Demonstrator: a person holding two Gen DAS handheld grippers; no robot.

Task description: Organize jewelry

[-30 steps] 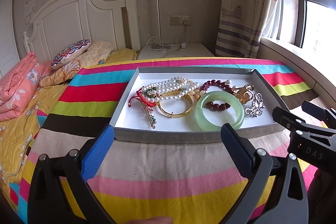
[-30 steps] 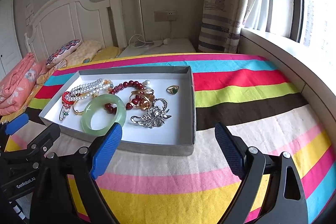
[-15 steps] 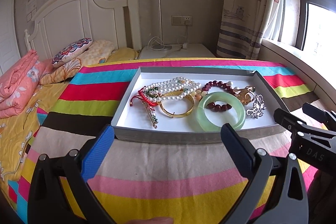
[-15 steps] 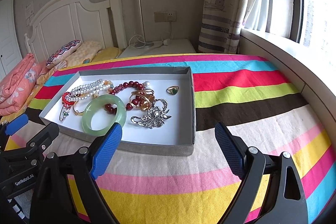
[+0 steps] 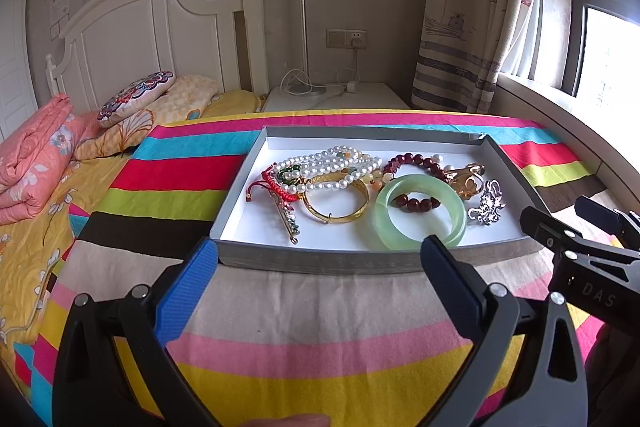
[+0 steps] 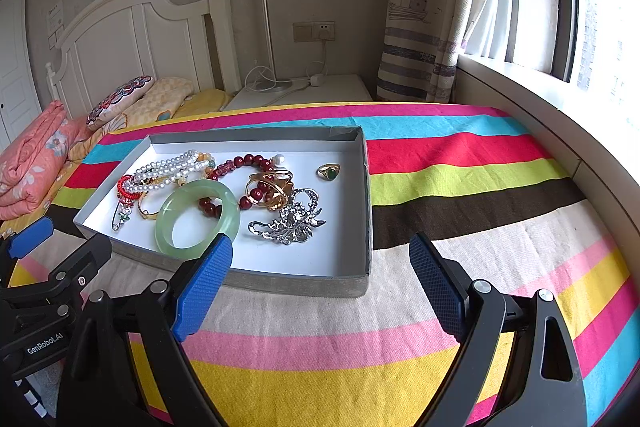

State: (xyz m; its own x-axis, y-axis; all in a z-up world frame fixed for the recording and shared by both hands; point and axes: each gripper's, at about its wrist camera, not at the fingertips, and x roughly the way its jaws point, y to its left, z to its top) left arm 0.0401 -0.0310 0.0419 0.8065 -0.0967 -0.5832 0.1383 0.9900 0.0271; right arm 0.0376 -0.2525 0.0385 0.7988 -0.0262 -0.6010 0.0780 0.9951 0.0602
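A shallow grey box (image 5: 320, 263) (image 6: 366, 187) with a white floor sits on the striped bedspread. In it lie a green jade bangle (image 5: 420, 211) (image 6: 197, 219), a pearl necklace (image 5: 328, 167) (image 6: 168, 169), a gold bangle (image 5: 336, 203), dark red beads (image 5: 416, 161) (image 6: 248, 161), a silver brooch (image 5: 488, 205) (image 6: 290, 221), a gold ring with a green stone (image 6: 329, 171) and a red cord bracelet (image 5: 272, 183). My left gripper (image 5: 318, 261) is open and empty just in front of the box. My right gripper (image 6: 320, 267) is open and empty at the box's near right corner.
The striped bedspread (image 6: 460, 163) stretches right of the box. Pillows (image 5: 136, 99) and a folded pink quilt (image 5: 32, 155) lie at the far left. A white nightstand (image 5: 340, 97) and a curtain (image 5: 460, 27) stand behind. A window ledge (image 6: 560, 131) runs along the right.
Both grippers have moved slightly closer to the box and tilted up a little. The jewelry has not moved.
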